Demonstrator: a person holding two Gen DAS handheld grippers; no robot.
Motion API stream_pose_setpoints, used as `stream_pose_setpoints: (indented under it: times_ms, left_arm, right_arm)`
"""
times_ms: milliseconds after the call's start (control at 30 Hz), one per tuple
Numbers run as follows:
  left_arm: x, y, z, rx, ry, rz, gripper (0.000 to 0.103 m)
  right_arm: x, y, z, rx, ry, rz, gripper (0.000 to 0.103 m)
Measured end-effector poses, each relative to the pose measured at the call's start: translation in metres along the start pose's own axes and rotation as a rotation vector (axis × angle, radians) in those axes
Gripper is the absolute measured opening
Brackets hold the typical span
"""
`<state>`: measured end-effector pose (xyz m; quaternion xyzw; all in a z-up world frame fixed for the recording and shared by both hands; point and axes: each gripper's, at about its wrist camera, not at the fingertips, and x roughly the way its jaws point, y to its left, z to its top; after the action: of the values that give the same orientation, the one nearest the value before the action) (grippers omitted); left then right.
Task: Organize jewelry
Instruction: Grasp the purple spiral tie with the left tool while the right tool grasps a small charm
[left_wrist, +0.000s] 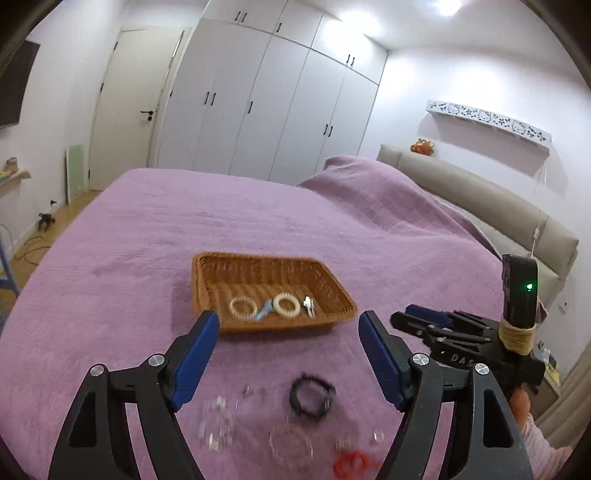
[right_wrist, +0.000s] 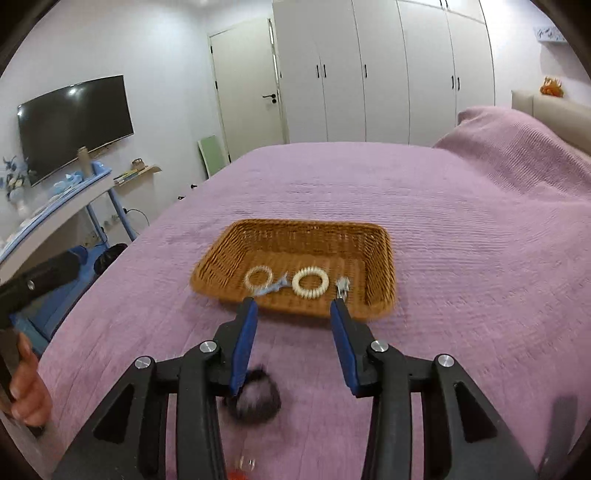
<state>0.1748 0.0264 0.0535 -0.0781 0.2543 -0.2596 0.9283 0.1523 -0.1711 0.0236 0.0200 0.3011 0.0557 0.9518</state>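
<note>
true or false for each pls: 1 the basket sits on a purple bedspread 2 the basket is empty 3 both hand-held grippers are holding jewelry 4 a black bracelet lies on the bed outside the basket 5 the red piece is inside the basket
1. The wicker basket sits on the purple bedspread. True.
2. The basket is empty. False: two pale coil rings, a light blue piece and a small silver piece lie in it.
3. Both grippers hold jewelry. False: the left hand-held gripper and the right hand-held gripper are open with nothing between the fingers.
4. A black bracelet lies on the bed outside the basket. True.
5. The red piece is inside the basket. False: it lies on the bedspread, nearer the camera.
</note>
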Motion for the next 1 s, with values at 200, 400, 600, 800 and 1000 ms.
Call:
stream_pose_setpoints:
  times_ms: [200, 400, 600, 800, 1000]
  left_arm:
    - [-0.046, -0.007, -0.05, 0.02, 0.008, 0.043, 0.079]
    - [-0.057, -0.003, -0.1, -0.015, 0.068, 0.051, 0.079]
    - [-0.041, 0.006, -0.139, -0.05, 0.137, 0.065, 0.079]
    - [-0.017, -0.002, -0.159, -0.016, 0.214, 0.07, 0.079]
    - [-0.003, -0.01, -0.176, -0.011, 0.274, 0.027, 0.067]
  right_arm:
    - [-0.033, 0.013, -0.054, 0.005, 0.028, 0.01, 0.044]
    - [-0.026, 0.009, -0.097, 0.061, 0.091, 0.015, 0.044]
    - [-0.01, 0.008, -0.137, 0.075, 0.156, 0.036, 0.044]
    - [-0.001, 0.0, -0.158, 0.081, 0.191, -0.011, 0.044]
    - [0.005, -0.008, -0.174, 0.085, 0.237, 0.001, 0.043]
